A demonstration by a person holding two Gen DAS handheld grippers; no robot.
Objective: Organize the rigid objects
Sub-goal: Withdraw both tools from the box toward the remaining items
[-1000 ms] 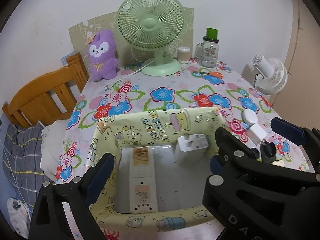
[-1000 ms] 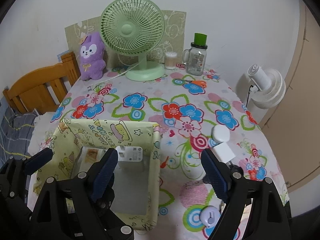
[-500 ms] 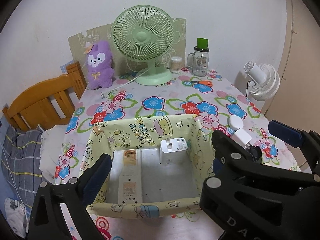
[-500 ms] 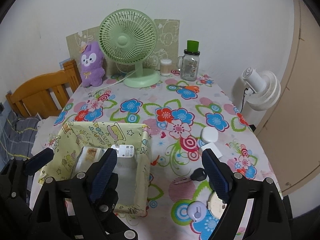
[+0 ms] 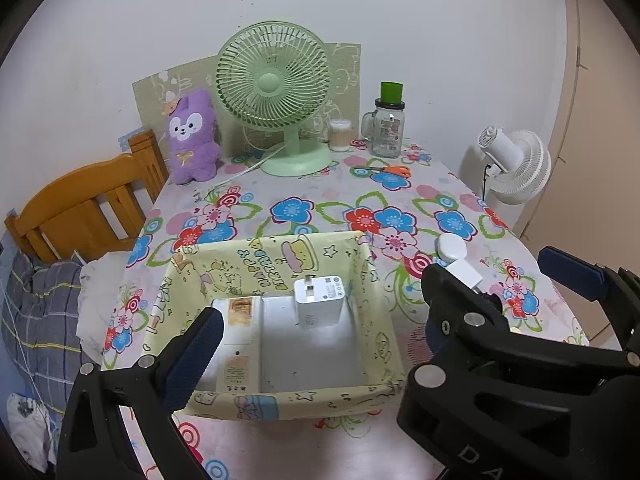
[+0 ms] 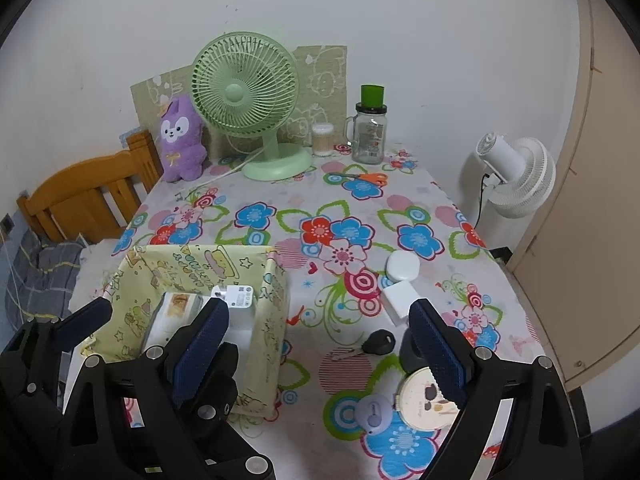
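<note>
A yellow cartoon-print fabric bin sits on the floral table. Inside lie a white charger and a long white remote. Right of the bin are a white oval case, a white block, a black key, a round cream tin and a lilac tag. My left gripper is open above the bin's near side. My right gripper is open and empty above the table beside the bin.
At the back stand a green fan, a purple plush, a glass jar mug, a cotton-swab pot and orange scissors. A wooden bed frame is left, a white floor fan right.
Both grippers have pulled back and up from the table, so the bin and objects look smaller and farther. Both stay open; nothing on the table moved.
</note>
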